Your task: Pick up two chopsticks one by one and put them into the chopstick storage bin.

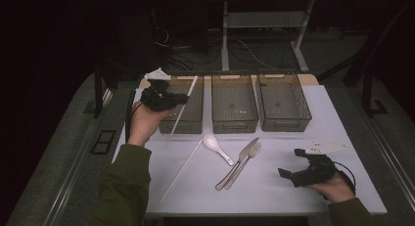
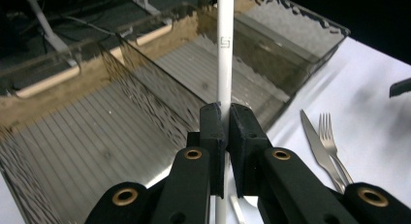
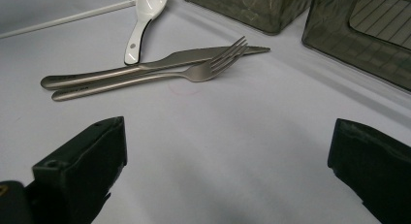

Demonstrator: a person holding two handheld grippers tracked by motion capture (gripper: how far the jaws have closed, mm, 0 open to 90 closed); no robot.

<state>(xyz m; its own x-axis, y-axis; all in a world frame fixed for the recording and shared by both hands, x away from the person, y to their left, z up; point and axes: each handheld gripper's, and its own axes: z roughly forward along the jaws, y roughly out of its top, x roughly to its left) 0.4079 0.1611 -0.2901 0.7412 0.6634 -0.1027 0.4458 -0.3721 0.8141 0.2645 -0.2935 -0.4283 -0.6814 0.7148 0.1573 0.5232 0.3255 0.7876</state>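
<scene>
One white chopstick (image 2: 224, 54) we see pinched upright between our left tongs (image 2: 226, 132), centre frame, over the bins; our right tongs (image 3: 228, 170) gape wide, lower right.

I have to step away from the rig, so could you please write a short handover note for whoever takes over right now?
Left gripper: shut on a white chopstick, held over the left bin.
Right gripper: open, holding nothing, low over the table.
On the table: second chopstick, white spoon, knife, fork.
Done: nothing binned; all three bins look empty.
Left: drop the chopstick, then probably sort the rest.
</scene>
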